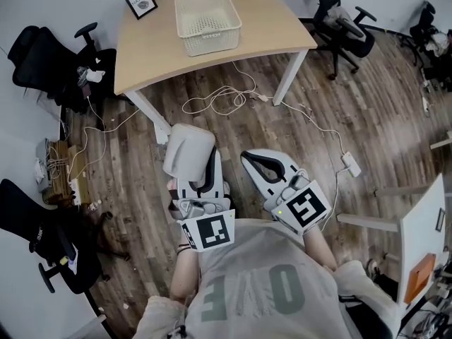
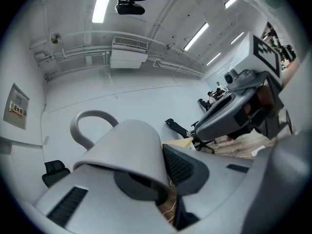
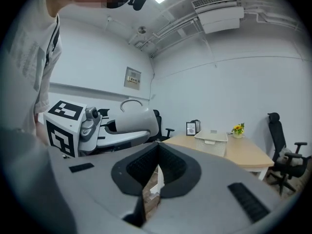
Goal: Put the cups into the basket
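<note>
Left claw sits low in the middle of the head view, and it's clamped on a pale grey mug. In the left gripper view the left claw has its pads pressed against the mug wall. The mug is tipped over, mouth facing down toward the camera, its loop handle sticking up at the left.

Right claw, just right of the left claw, has its jaws drawn together. The right gripper view shows the right claw with only a thin slit between the pads and nothing in it.

The white perforated basket stands on the light wood tabletop at the top of the head view. It's well apart from both claws, with a small framed picture to its left.
</note>
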Motion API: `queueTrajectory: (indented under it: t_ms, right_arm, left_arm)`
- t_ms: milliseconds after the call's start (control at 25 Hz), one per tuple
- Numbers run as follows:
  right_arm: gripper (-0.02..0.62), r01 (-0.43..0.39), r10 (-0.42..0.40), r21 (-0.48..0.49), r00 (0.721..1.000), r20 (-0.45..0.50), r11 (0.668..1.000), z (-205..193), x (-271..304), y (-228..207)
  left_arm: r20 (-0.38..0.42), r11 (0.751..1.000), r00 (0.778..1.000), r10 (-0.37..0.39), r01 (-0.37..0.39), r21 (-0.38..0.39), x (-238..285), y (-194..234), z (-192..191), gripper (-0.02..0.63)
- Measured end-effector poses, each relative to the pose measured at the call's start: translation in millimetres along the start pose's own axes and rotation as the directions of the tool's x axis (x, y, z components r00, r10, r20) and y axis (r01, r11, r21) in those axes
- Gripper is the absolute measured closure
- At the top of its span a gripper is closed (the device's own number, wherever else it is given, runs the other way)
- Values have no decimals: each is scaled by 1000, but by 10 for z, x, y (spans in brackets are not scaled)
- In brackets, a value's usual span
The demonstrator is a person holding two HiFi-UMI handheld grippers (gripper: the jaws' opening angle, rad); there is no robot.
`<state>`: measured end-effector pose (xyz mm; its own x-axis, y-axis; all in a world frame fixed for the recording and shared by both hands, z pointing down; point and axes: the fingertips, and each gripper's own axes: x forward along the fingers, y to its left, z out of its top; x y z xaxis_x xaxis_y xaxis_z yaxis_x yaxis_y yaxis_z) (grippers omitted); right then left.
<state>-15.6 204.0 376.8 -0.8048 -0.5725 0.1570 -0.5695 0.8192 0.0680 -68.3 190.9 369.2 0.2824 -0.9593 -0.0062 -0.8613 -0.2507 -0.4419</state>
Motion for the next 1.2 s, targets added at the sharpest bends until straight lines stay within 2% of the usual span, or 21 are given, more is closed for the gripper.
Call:
queueTrajectory:
  t_ms: [200, 520, 640, 880, 1040, 1200]
  right_arm:
    - [597, 5, -4, -75, 1000, 17, 997, 353, 710, -214]
    - [597, 39, -51, -198, 997, -58, 979, 424, 1569, -487]
    - [597, 64, -85, -229, 993, -82, 971, 417, 1728, -620]
    - [597, 84, -108, -246, 990, -88, 966, 360, 1856, -915]
    - [597, 64, -91, -273, 992, -87, 960, 331, 2040, -1308]
    - [597, 17, -44, -293, 995, -84, 956, 383, 2248, -1800]
  left_arm:
    - [21, 1000, 1000, 7, -7, -21, 433, 634, -163, 558]
    - [21, 999, 1000, -11, 12, -32, 965, 1331, -503, 558]
    - [28, 999, 999, -29, 29, -18, 1137, 1454, -553, 558]
    - [-33, 998, 998, -59, 58, -15, 1452, 1463, -607, 558]
    - [-51, 999, 998, -46, 46, -11, 1845, 1449, -659, 558]
    - [-77, 1000, 997, 3, -3, 0, 2334, 1506, -629, 558]
